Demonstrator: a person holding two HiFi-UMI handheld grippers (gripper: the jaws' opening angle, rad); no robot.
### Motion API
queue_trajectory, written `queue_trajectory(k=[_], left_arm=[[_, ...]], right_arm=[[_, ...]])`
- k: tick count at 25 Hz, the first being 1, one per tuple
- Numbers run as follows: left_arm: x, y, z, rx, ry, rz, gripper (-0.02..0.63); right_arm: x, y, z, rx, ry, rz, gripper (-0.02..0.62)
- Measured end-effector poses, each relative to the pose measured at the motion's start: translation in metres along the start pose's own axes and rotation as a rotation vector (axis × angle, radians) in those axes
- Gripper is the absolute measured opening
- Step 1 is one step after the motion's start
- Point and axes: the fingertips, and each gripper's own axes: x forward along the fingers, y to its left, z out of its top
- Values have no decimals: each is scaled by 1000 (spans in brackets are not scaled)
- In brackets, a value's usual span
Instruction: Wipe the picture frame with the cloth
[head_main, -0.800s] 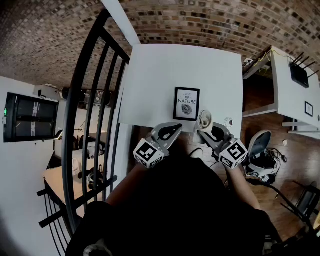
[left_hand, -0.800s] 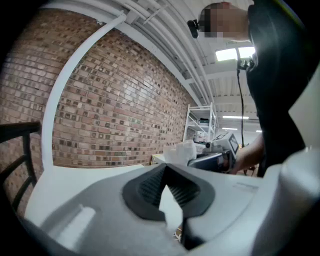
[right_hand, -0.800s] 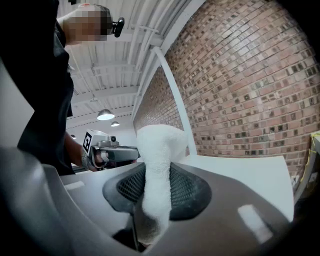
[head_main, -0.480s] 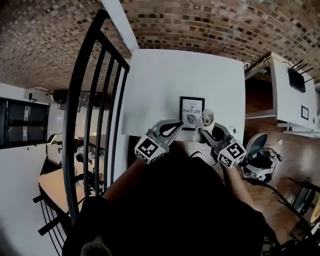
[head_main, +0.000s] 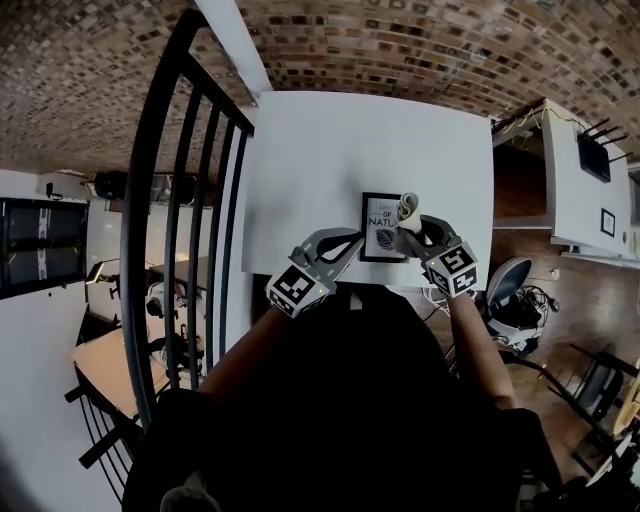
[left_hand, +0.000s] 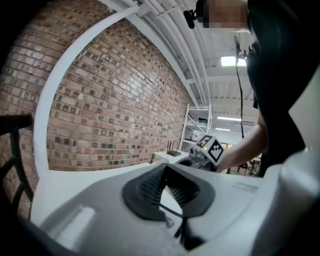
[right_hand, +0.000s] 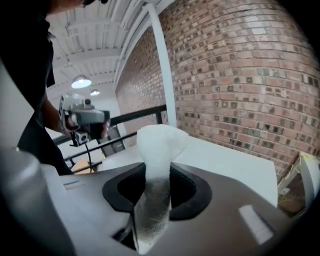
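The picture frame (head_main: 380, 228), black-edged with a leaf print, lies flat near the front edge of the white table (head_main: 330, 150). My right gripper (head_main: 410, 232) is shut on a pale bunched cloth (head_main: 408, 207), which sticks up past its tips over the frame's right edge. In the right gripper view the cloth (right_hand: 159, 145) stands upright between the jaws. The left gripper (head_main: 352, 239) hovers at the frame's lower left corner, its jaws together with nothing between them (left_hand: 165, 168). Whether the cloth touches the frame is unclear.
A black metal railing (head_main: 190, 200) runs along the table's left side. A brick wall (head_main: 420, 40) lies behind the table. To the right stands a second white desk (head_main: 585, 190) with a router, and a chair (head_main: 515, 290) on the wooden floor.
Both grippers have moved forward from the table's front edge to the frame. The cloth now sits over the frame's right side, and the left gripper's tip has reached its lower left corner.
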Motion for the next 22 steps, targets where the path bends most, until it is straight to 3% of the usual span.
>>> queue_trajectory(k=[7,13,16,22], left_arm=[[25,2,-16,-15,41,88,-2],[40,-3,-20,-36,48,144,-2],[39,-6,-24,-44,53,164,-2],[37,-2,-32,-59,58,180,-2]], right_arm=[[70,-52,-38,-367,368,56,118],[110,-68,-75,-617,573,115,118],[117,-63,-97,-658,629,144,118],[109,-41,-125,-643,677,206,120]])
